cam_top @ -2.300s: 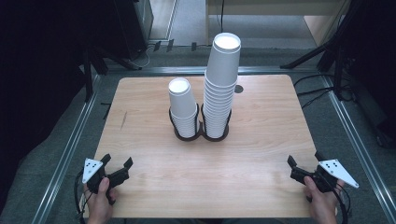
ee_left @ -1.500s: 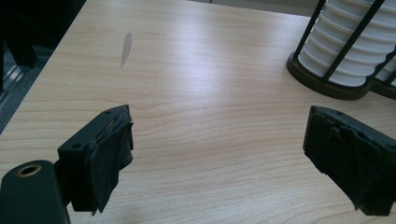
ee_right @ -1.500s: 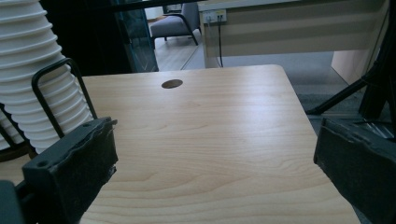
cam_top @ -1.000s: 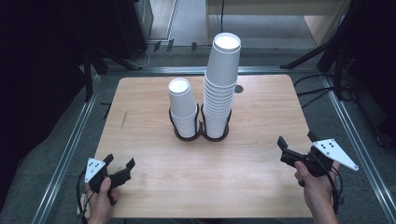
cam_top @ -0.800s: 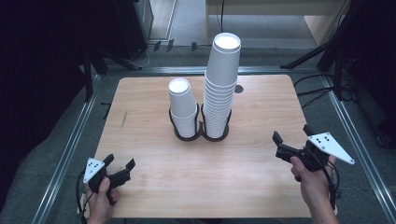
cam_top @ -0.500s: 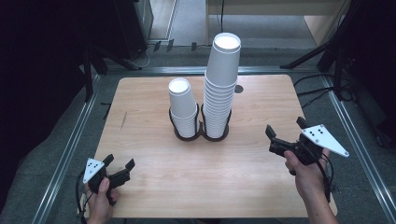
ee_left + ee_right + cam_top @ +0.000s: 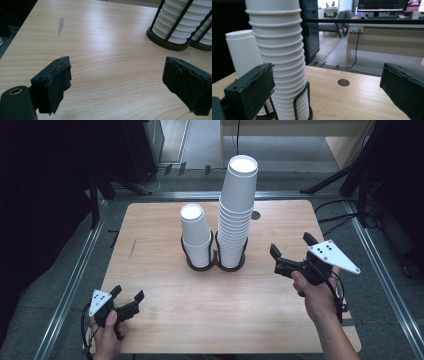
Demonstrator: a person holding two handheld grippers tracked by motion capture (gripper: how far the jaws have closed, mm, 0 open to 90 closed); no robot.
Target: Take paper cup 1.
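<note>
Right gripper [image 7: 290, 254] right of the tall stack [image 7: 235, 215], fingers apart, empty. Left gripper [image 7: 127, 299] well apart from it at desk [image 7: 165, 320] edge, fingers apart, empty.

Dim workroom around a pale wooden table [image 7: 165, 320]

Grey floor [image 7: 65, 255] lies on both sides of the table, with metal rails [image 7: 70, 285] along its edges and dark stand legs [image 7: 330, 182] at the back. Beyond, a lit office shows a long desk [image 7: 387, 42], an office chair [image 7: 342, 21], a monitor [image 7: 382, 5] and a hanging cable [image 7: 355, 50].
</note>
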